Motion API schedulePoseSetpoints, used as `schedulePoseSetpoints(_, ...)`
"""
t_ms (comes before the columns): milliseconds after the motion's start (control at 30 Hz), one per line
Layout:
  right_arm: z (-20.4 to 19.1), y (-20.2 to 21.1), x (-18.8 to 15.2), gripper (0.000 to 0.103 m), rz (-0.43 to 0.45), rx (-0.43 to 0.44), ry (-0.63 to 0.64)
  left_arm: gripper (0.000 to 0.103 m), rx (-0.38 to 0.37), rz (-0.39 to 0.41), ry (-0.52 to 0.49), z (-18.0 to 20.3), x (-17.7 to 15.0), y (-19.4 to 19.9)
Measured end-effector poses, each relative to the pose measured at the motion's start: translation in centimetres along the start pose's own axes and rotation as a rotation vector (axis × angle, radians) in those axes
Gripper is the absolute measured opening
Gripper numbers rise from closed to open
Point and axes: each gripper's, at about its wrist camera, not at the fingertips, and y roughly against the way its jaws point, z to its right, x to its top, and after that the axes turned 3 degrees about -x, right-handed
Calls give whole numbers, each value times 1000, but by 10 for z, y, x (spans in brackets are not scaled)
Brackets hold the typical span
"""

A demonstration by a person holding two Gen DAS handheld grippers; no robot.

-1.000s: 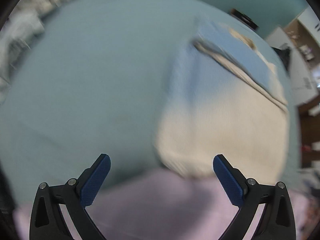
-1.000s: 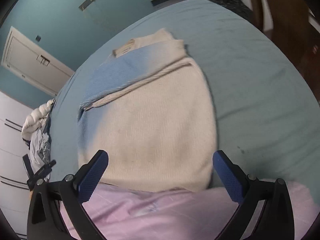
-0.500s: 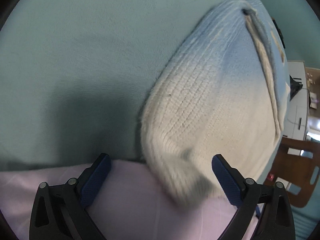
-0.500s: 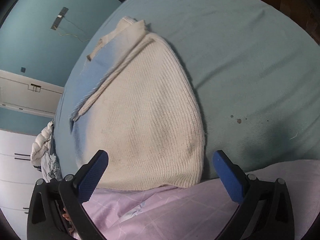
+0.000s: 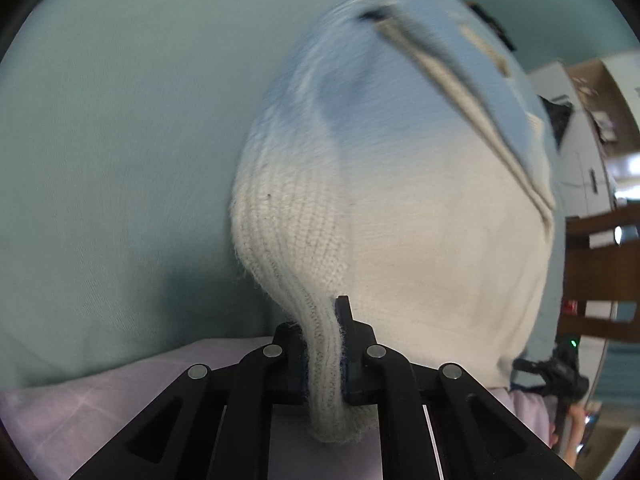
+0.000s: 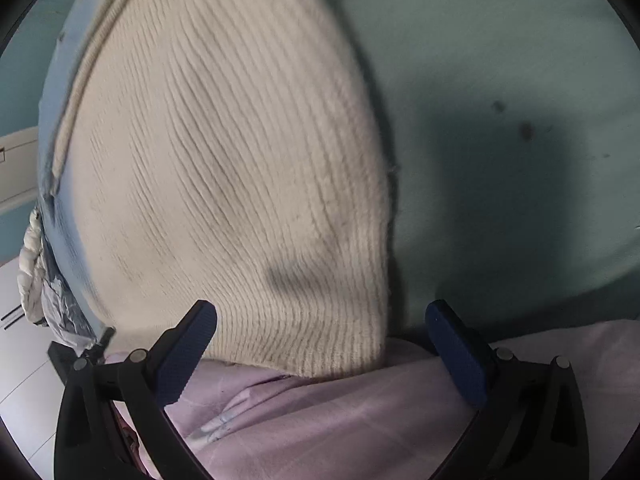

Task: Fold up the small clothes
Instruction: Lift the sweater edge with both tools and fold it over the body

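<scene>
Nearest the cameras, a pink cloth [image 6: 360, 420] lies along the near edge of the bed [image 5: 120, 140]. Just beyond it, the left gripper [image 5: 326, 360] is clenched on the near left corner of the knitted sweater [image 5: 400, 220], a bunched hem drawn up between its fingers [image 5: 352, 356]. The right gripper [image 6: 320, 344] stands released, its 2 fingers [image 6: 188, 352] straddling the near right hem without pressing it. Farther off, the cream body of the sweater lies flat on the green sheet, shading to pale blue at the far end, where a folded-in part crosses it. Judged from this, an early fold appears made; the lengthwise fold is only beginning, with 1 corner secured and the other still to be gripped.
</scene>
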Motion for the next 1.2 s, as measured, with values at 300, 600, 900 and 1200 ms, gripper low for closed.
schedulePoseSetpoints(300,-18,-5,-4,41,20,-121,81,8,-50,144,-101,20,-5,30)
schedulePoseSetpoints(600,-13,113,-52,6,448,244,209,7,-263,244,6,9,4,78)
schedulePoseSetpoints(900,35,231,-129,4,907,526,178,6,-325,378,-72,66,-8,163)
schedulePoseSetpoints(1200,21,261,-204,4,1039,696,214,6,-386,429,-147,86,-52,236)
